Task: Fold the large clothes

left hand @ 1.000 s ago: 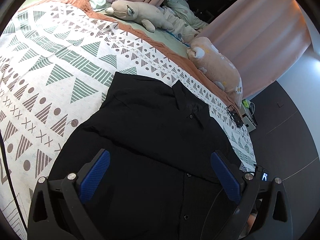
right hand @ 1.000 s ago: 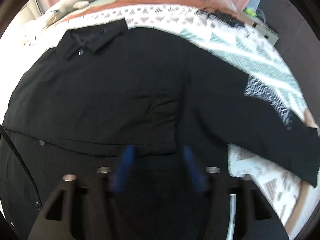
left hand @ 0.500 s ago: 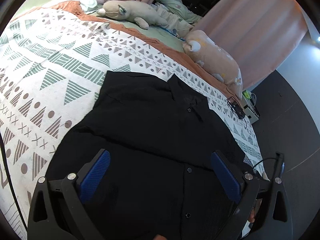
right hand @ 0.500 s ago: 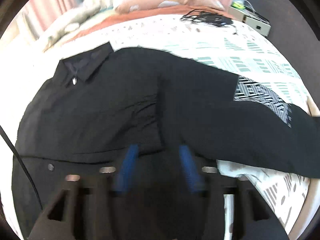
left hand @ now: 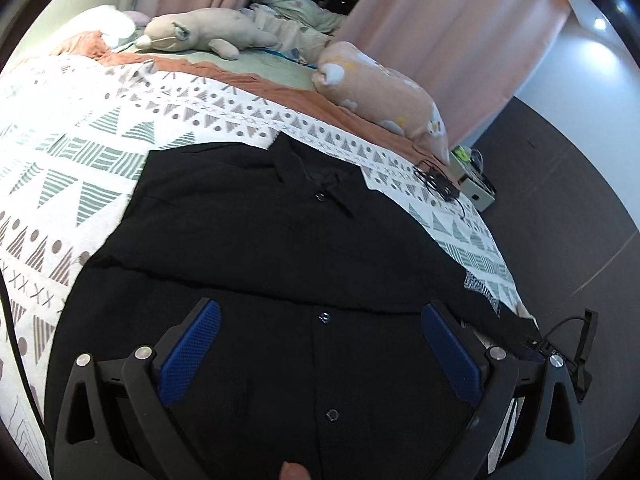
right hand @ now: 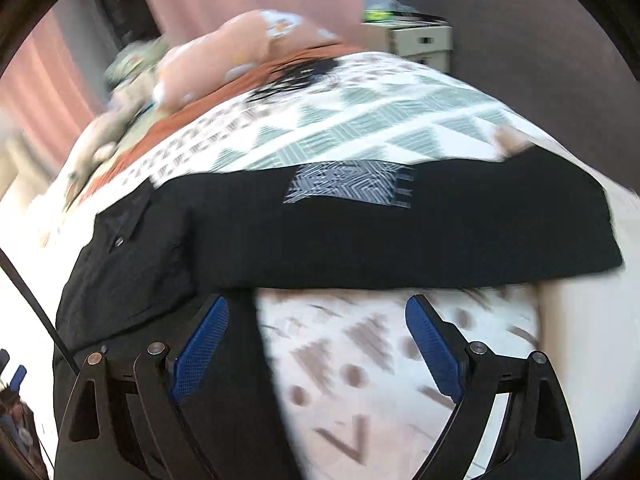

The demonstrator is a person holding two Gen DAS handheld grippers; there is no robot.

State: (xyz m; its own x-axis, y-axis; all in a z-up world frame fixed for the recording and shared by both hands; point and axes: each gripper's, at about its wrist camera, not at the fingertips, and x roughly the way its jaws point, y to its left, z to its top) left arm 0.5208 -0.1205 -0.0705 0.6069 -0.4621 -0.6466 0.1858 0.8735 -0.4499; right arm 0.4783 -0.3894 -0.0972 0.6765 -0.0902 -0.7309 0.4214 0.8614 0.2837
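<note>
A: Right wrist view: the black shirt [right hand: 168, 264] lies flat on the patterned bedspread [right hand: 360, 120], its outstretched sleeve [right hand: 400, 232] running crosswise just ahead of the right gripper [right hand: 316, 320], long axis left to right in the picture.

B: Which gripper is nearer that sleeve?

A: The right one, by judgement. The left gripper [left hand: 320, 332] hovers over the button placket [left hand: 324, 318], collar [left hand: 320, 184] pointing away from it.

B: Jaw state?

A: Right jaws have just been opening and now stand wide, nothing between the pads; bare bedspread shows in the gap. Left jaws also spread wide, holding nothing; contact with the cloth cannot be told.
</note>
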